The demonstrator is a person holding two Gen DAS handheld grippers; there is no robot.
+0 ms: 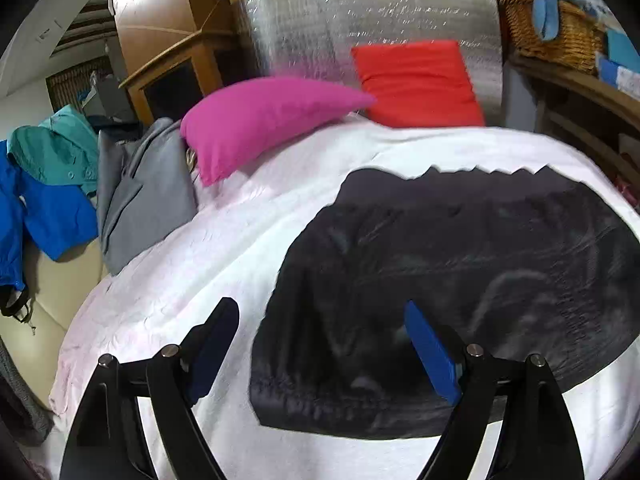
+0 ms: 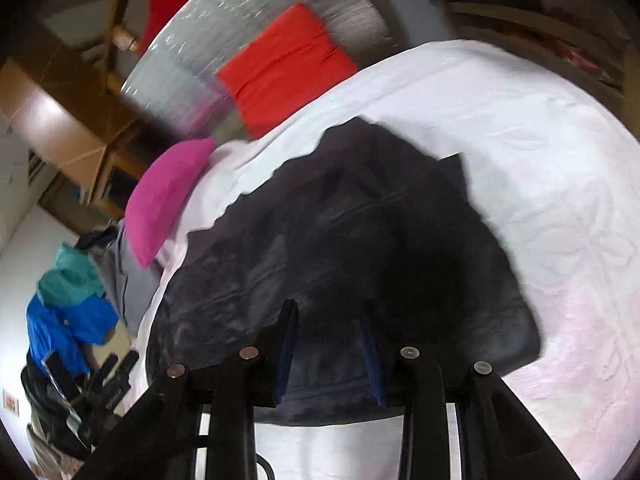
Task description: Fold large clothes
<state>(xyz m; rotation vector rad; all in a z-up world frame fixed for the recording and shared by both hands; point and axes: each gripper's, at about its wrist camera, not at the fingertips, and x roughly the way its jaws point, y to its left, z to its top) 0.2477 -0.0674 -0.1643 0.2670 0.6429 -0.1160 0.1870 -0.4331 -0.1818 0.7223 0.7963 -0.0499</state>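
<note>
A large black garment lies spread flat on the white bedspread. My left gripper is open wide and empty, hovering over the garment's near left edge. In the right wrist view the same black garment lies on the bedspread, with a fold near its far right corner. My right gripper is open and empty, just above the garment's near edge. The left gripper also shows at the far left of the right wrist view.
A pink pillow and a red pillow lie at the head of the bed against a silver panel. Grey, teal and blue clothes lie to the left. A wicker basket sits on a shelf at right.
</note>
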